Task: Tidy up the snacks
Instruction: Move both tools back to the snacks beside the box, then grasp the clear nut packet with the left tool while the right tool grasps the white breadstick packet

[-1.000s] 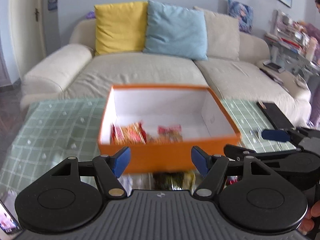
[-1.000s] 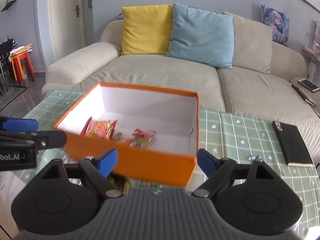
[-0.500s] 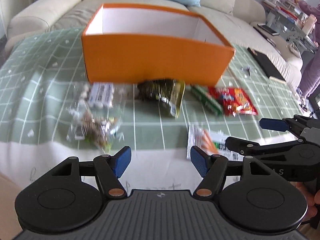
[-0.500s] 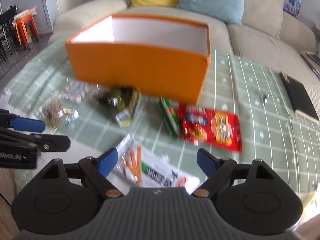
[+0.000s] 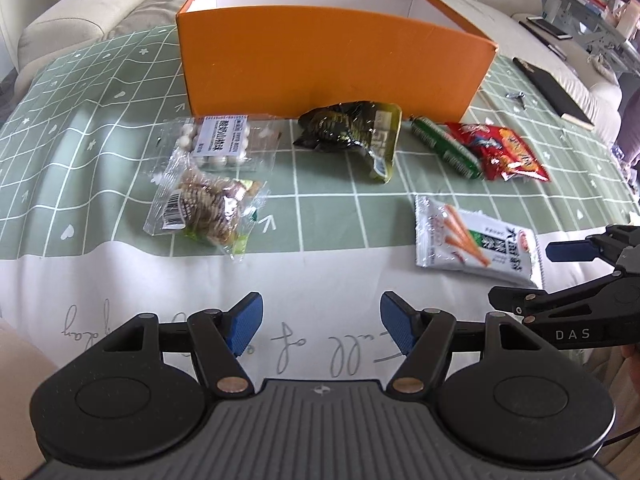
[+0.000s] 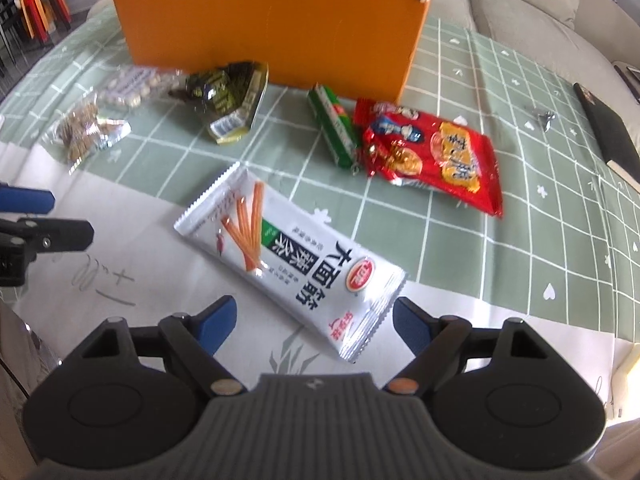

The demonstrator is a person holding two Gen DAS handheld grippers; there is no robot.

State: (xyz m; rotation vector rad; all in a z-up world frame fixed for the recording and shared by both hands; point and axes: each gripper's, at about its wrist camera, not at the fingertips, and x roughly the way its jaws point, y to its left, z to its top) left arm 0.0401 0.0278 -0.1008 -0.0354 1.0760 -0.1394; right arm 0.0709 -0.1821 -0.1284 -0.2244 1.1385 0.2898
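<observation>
Dominating the counter (image 5: 56,280) is the orange box (image 5: 320,60), with snack packs strewn before its near wall. Nearest lies the white pack (image 6: 288,252), its long axis slanting from far-left to near-right, one corner between the spread right tongs (image 6: 312,320), untouched. Those tilt steeply down over it. The left tongs (image 5: 320,324), also spread and empty, hang over bare cloth, farther off.

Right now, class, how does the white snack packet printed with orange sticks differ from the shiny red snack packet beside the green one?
The white snack packet lies alone, nearest the cameras, partly on the cloth's white border; the red snack packet lies farther back on the green grid, touching the narrow green packet. White is longer and slimmer; red is broader. Both lie flat outside the orange cardboard box.
</observation>
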